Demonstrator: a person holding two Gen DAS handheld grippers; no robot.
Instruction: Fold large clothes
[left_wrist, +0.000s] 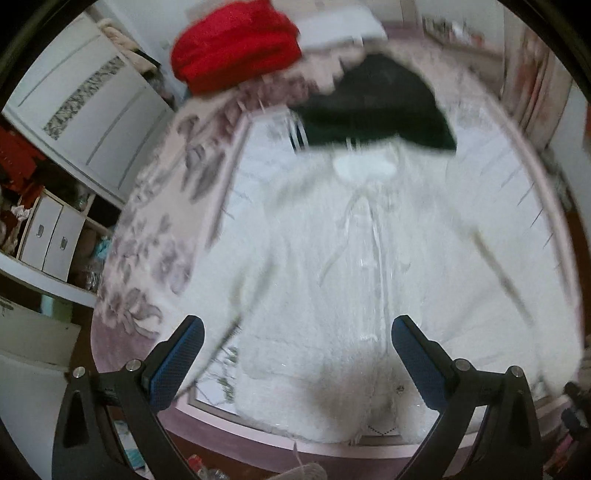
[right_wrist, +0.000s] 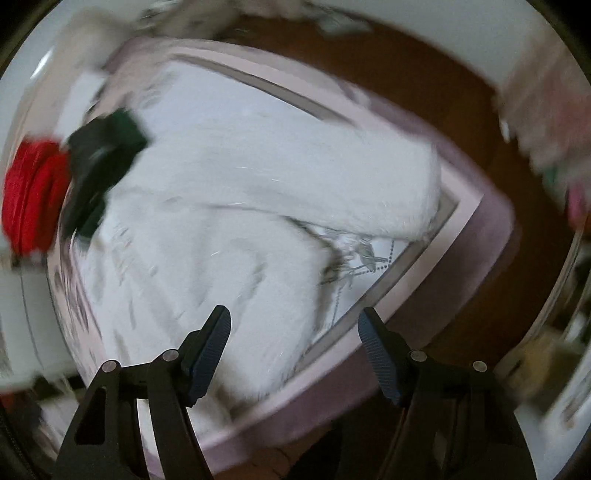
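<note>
A large white fluffy jacket (left_wrist: 332, 258) lies spread flat on a pale floral rug (left_wrist: 147, 236), collar at the far end, zip down the middle, sleeves out to both sides. My left gripper (left_wrist: 297, 325) is open and empty, above the jacket's near hem. In the right wrist view the same jacket (right_wrist: 229, 206) lies across the rug (right_wrist: 476, 236), one sleeve (right_wrist: 388, 184) reaching right. My right gripper (right_wrist: 295, 317) is open and empty, above the jacket's near side. Both views are blurred.
A folded dark green garment (left_wrist: 373, 107) lies by the collar, with a folded red one (left_wrist: 236, 48) behind it; both show at the left in the right wrist view (right_wrist: 99, 155) (right_wrist: 33, 199). White cabinets and drawers (left_wrist: 55, 229) stand left. Brown floor (right_wrist: 461, 110) surrounds the rug.
</note>
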